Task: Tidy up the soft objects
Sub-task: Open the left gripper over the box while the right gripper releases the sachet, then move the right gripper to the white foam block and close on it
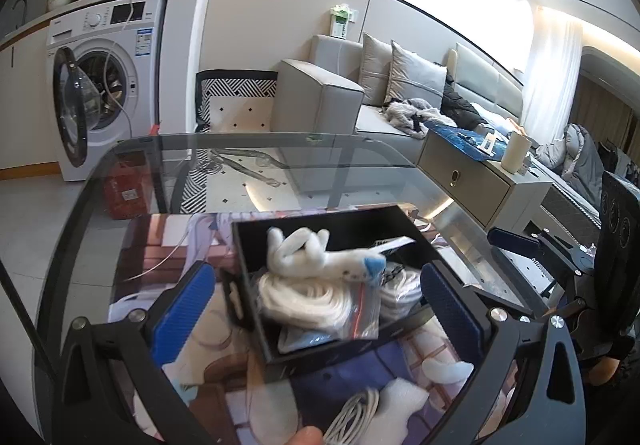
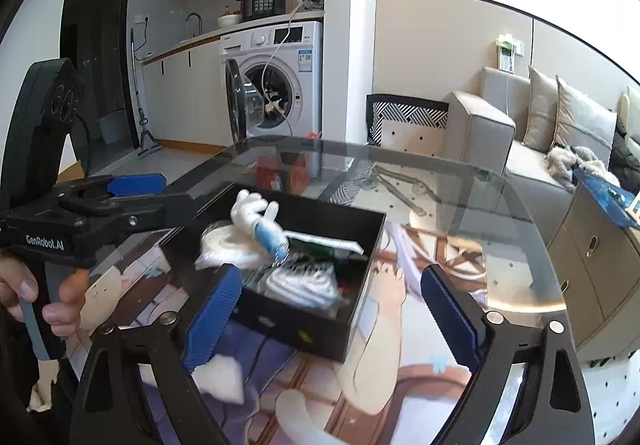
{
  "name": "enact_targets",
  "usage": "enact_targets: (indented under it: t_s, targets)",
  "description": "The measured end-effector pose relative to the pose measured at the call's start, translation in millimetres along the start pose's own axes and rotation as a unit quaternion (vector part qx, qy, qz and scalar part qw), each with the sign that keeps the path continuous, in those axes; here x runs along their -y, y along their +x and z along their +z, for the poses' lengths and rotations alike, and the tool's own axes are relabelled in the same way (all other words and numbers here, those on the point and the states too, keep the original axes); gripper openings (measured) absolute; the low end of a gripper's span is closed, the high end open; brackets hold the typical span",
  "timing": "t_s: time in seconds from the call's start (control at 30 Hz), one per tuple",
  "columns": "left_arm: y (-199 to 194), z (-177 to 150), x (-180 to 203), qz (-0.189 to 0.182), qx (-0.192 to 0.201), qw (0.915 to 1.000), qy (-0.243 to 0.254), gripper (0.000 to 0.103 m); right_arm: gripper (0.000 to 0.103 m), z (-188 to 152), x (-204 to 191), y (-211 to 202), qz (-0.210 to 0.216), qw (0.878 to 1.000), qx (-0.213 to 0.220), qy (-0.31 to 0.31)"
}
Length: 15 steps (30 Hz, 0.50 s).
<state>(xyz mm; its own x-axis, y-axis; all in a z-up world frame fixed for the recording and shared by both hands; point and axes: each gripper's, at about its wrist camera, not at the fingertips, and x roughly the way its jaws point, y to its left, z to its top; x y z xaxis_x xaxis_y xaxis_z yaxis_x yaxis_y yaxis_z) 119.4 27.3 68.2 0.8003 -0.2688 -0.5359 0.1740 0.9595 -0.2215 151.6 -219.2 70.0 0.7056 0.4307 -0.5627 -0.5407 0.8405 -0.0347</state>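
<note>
A black open box stands on a printed mat on the glass table. A white plush toy with a blue end lies on top of bagged white bundles inside it. My left gripper is open, its blue fingers standing wide on either side of the box with nothing pressed between them. My right gripper is open too, with the box's near corner between its fingers. The left gripper also shows at the left of the right wrist view.
A white cable coil and white foam pieces lie on the mat near me. The glass table's rim curves ahead. Beyond stand a washing machine, a grey sofa and a low cabinet.
</note>
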Motion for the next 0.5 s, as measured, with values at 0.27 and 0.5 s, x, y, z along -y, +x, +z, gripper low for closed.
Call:
enact_targets:
  t_s: [0.27, 0.5]
  targets:
    - [-22.0, -17.6, -9.0, 0.026, 0.008, 0.9996, 0.011, 0.103, 0.102, -14.0, -15.1, -9.8, -0.001, 1.0, -0.008, -0.007]
    - [-31.3, -33.7, -11.4, 0.054, 0.005, 0.9981, 0.03, 0.103, 0.102, -27.3, -18.9, -13.4, 0.016, 1.0, -0.012, 0.001]
